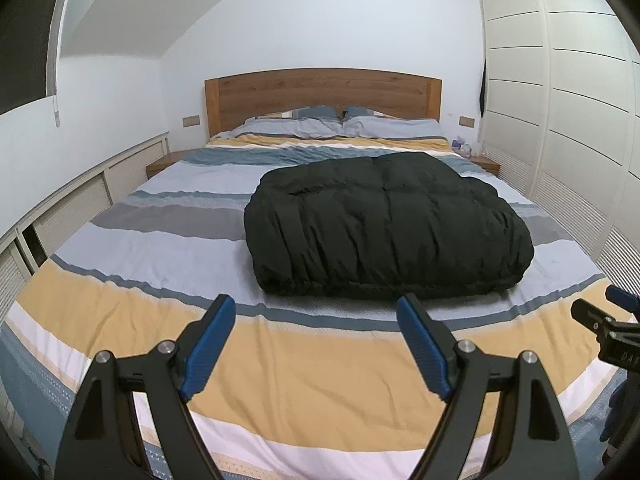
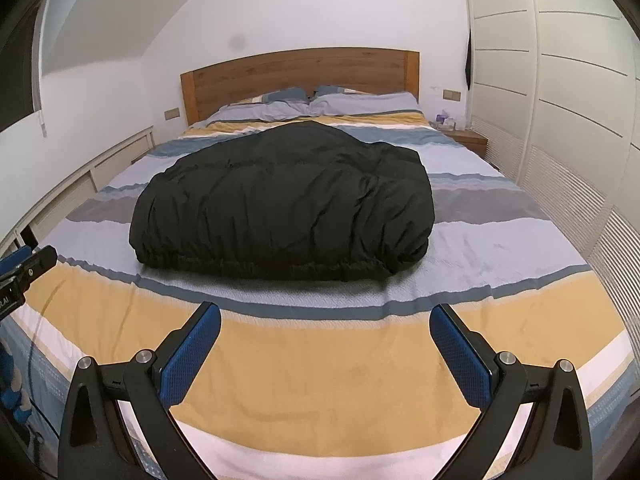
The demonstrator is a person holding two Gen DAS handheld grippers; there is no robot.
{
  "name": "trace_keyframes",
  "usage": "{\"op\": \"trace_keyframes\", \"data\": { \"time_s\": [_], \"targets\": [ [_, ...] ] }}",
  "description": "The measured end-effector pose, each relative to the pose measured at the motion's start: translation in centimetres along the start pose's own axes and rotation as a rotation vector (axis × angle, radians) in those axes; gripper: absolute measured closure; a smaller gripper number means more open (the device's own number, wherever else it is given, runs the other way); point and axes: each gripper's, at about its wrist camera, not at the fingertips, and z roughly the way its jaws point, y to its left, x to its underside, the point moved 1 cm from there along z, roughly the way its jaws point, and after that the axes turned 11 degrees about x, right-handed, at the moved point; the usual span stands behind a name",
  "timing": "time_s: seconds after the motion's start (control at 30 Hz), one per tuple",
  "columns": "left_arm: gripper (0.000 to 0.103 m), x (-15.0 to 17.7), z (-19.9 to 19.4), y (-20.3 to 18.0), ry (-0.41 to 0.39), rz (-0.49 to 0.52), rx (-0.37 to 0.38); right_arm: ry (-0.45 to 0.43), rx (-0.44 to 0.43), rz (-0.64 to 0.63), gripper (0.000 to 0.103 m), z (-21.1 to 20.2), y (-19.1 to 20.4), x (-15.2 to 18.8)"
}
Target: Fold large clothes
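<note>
The left claw (image 1: 316,312) hangs wide open and empty over the yellow stripe at the foot of the bed (image 1: 120,312), with the black puffer jacket (image 1: 384,220) at its 1 o'clock, lying in a bulky rectangle on the striped duvet. The right claw (image 2: 325,322) is equally spread and empty, the jacket (image 2: 284,204) at its 11 o'clock, well apart from both. The slick, puffy fabric will likely spring open or slip from a shallow pinch, and a bite that reaches too deep could catch the duvet underneath.
</note>
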Motion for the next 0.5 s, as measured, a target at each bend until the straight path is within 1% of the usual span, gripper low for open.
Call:
{"op": "trace_keyframes", "data": {
  "time_s": [0.13, 0.5],
  "targets": [
    [0.020, 0.4, -0.1, -0.1, 0.012, 0.000, -0.003, -0.007, 0.010, -0.009, 0.001, -0.6, -0.1, 0.5],
    [0.020, 1.9, -0.2, -0.7, 0.048, 0.007, -0.012, -0.028, 0.021, 0.035, 0.001, -2.2, -2.0, 1.2]
  ]
}}
